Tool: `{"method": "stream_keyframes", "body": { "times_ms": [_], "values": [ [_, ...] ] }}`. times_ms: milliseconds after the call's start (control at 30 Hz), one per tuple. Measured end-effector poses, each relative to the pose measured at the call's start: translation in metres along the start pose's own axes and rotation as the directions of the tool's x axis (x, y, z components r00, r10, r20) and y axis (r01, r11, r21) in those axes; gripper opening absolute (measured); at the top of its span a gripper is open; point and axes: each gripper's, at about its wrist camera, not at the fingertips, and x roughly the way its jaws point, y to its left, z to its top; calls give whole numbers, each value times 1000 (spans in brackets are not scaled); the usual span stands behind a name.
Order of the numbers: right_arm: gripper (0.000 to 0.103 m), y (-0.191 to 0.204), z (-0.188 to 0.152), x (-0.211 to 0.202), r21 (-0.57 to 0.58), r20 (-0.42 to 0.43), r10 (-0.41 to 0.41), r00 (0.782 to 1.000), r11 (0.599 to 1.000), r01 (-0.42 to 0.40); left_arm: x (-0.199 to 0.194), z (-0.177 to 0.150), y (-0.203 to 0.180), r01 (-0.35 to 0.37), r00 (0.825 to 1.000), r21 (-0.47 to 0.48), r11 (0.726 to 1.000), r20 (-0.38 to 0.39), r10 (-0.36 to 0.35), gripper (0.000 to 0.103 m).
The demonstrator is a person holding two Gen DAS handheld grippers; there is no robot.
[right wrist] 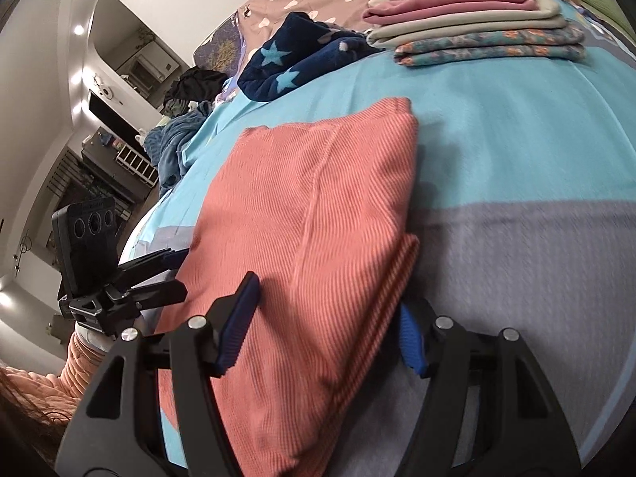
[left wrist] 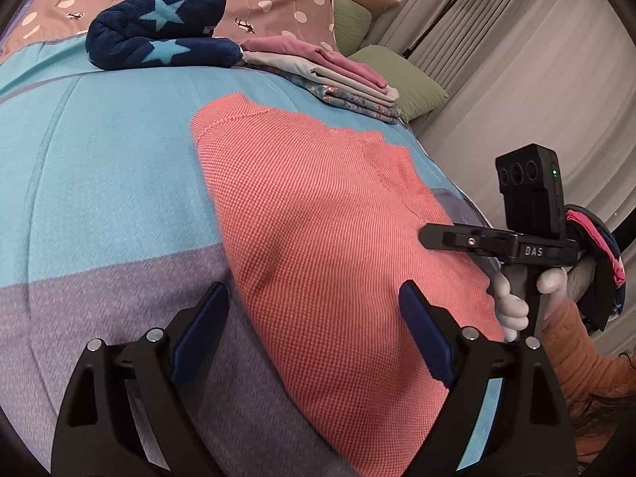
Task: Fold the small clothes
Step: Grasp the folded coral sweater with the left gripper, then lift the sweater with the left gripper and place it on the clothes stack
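Note:
A coral knit garment [left wrist: 318,218] lies folded on the bed's blue and grey cover [left wrist: 99,159]. My left gripper [left wrist: 314,330] hovers open over its near corner, one pad above the knit and the other above the cover. In the left wrist view my right gripper [left wrist: 429,236] shows side-on at the garment's right edge, in a gloved hand. In the right wrist view the garment [right wrist: 302,198] has its folded near edge between the spread pads of my right gripper [right wrist: 326,330], which do not press on it. My left gripper [right wrist: 185,272] stands open at the garment's left edge.
A stack of folded clothes [left wrist: 338,75] [right wrist: 477,28] and a navy star blanket [left wrist: 159,35] [right wrist: 286,67] sit at the far side of the bed. Green pillows [left wrist: 405,79] lie beyond them. Crumpled dark clothes [right wrist: 194,83] are heaped at the left edge.

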Motion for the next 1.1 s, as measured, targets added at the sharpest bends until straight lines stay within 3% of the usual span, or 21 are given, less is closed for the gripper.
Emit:
{"method": "stream_keyframes", "body": {
  "times_ms": [367, 433, 500, 533, 633, 733, 900, 1100],
  "values": [
    [63, -4, 24, 22, -17, 5, 30, 1000, 999, -30, 22, 25, 1, 19, 1000, 44, 999, -20, -18, 87],
    [54, -5, 25, 22, -10, 17, 10, 1000, 1000, -10, 23, 26, -1, -1, 1000, 54, 999, -17, 2, 66],
    [38, -6, 24, 20, 5, 35, -3, 999, 1000, 3, 21, 28, 1, -23, 1000, 48, 999, -8, 23, 52],
    [36, -5, 23, 18, 5, 44, -8, 999, 1000, 8, 19, 29, 1, -22, 1000, 43, 999, -2, 22, 44],
    [26, 8, 21, 11, -36, 85, -58, 995, 997, 61, 8, 31, -2, -32, 999, 45, 998, 30, 31, 31],
    [22, 27, 20, -2, -84, 144, -94, 985, 991, 107, -8, 34, -17, -58, 996, 85, 995, 74, 52, 28],
    [21, 65, 12, -40, -157, 283, -140, 949, 969, 190, -44, 38, -51, -89, 983, 157, 984, 171, 62, 26],
    [20, 108, 1, -93, -238, 467, -156, 871, 926, 293, -73, 50, -92, -110, 966, 225, 968, 254, 50, 25]
  ]
}}
